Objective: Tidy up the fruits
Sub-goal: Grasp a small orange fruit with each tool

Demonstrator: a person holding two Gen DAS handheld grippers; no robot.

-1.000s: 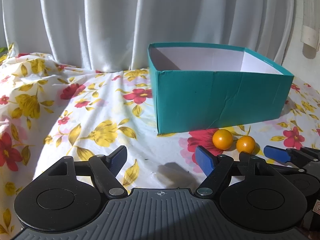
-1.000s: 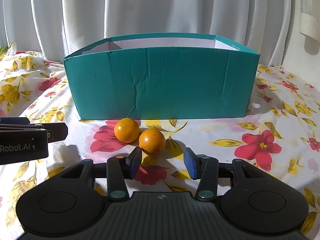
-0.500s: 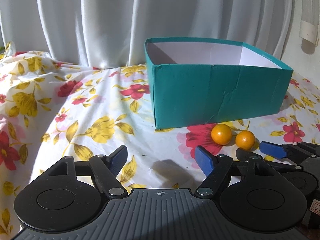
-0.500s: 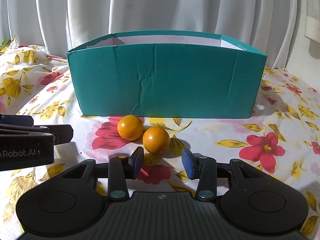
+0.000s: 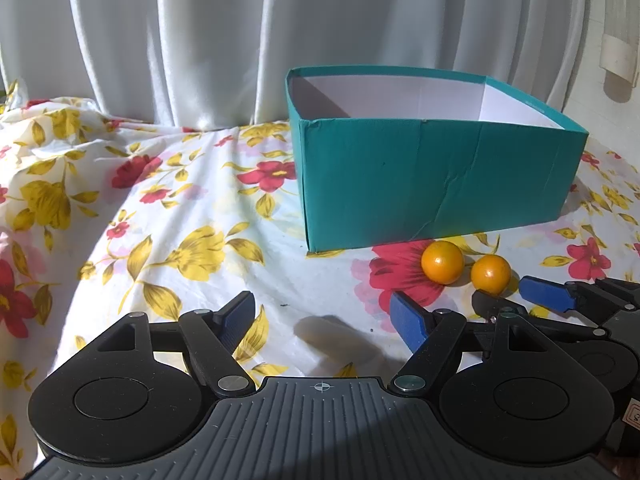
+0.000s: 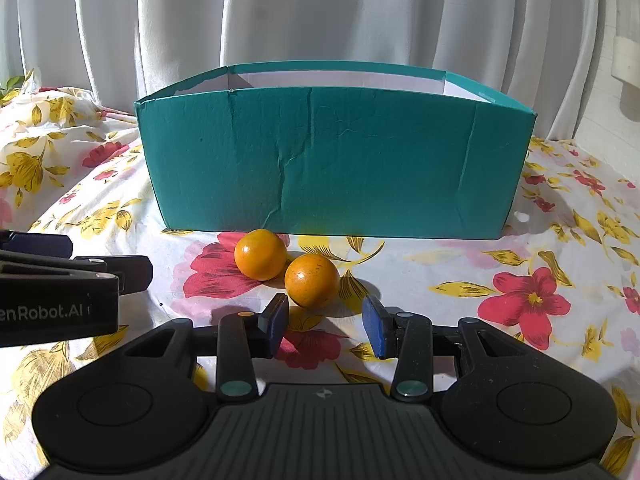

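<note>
Two small oranges lie side by side on the flowered cloth, just in front of the teal cardboard box (image 6: 340, 160). The left orange (image 6: 260, 254) sits closer to the box wall, and the right orange (image 6: 312, 280) is nearer to me. My right gripper (image 6: 324, 316) is open, low over the cloth. Its blue pads stand a little wider than the right orange, which lies just ahead of the tips and not between them. My left gripper (image 5: 320, 312) is wide open over bare cloth, left of the fruit. From there I see both oranges (image 5: 442, 262) (image 5: 490, 274), the box (image 5: 432, 184) and the right gripper (image 5: 516, 300).
The box is open-topped with white inner walls; its floor is hidden. White curtains hang close behind it. Wrinkled floral cloth (image 5: 168, 208) covers the whole surface. A finger (image 6: 120, 274) of the left gripper reaches in at the left edge of the right wrist view.
The right gripper's jaws have narrowed a little. Both views tilted slightly, so the box sits lower in frame. The oranges, the box and the left gripper's jaws are unchanged.
</note>
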